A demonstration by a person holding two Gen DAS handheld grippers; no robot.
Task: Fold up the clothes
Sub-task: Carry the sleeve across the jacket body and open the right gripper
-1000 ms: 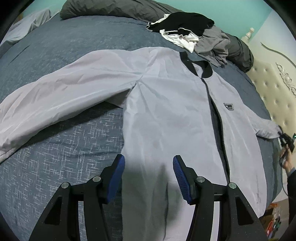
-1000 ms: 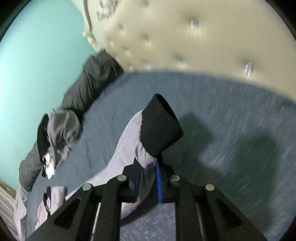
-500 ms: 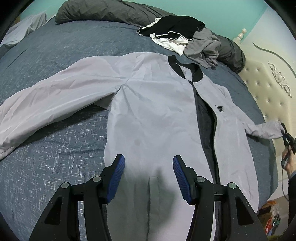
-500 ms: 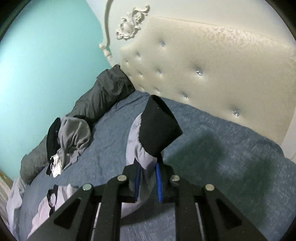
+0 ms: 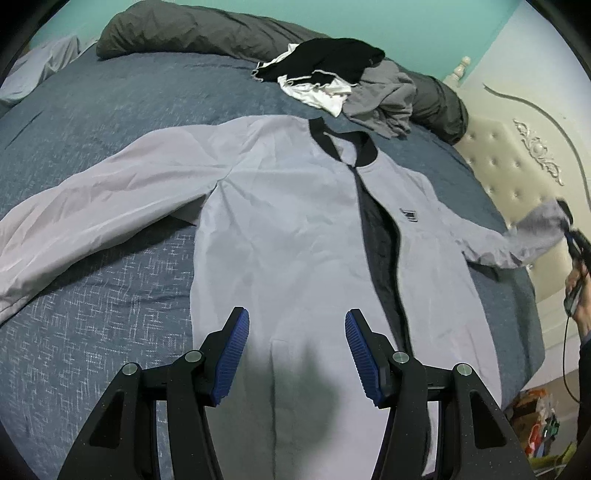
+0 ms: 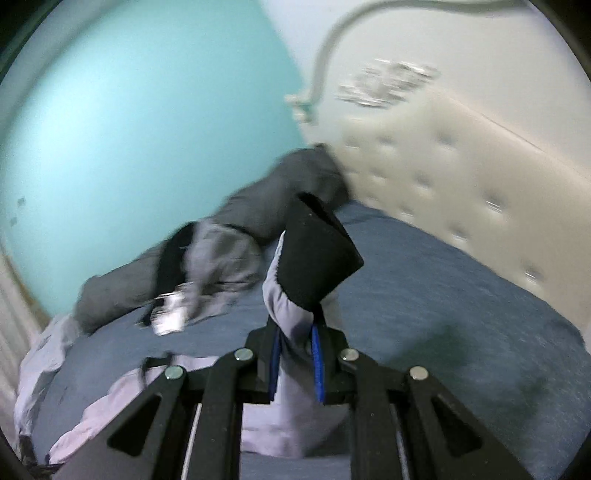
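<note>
Now my right gripper [image 6: 295, 363] pinches the jacket [image 5: 291, 236] sleeve cuff [image 6: 314, 258] above the bed [image 5: 110, 110], left gripper [image 5: 297, 354] wide and empty; thin fabric may slip, or dragging could rumple the body

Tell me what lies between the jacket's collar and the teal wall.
In the left wrist view, past the jacket's collar lies a heap of black, white and grey clothes, then a rolled dark grey duvet against the teal wall.

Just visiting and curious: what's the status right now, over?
Left gripper open over the light grey zip jacket on the blue bedspread. Right gripper shut on its black-cuffed sleeve. Heap of dark clothes beyond the collar.
</note>
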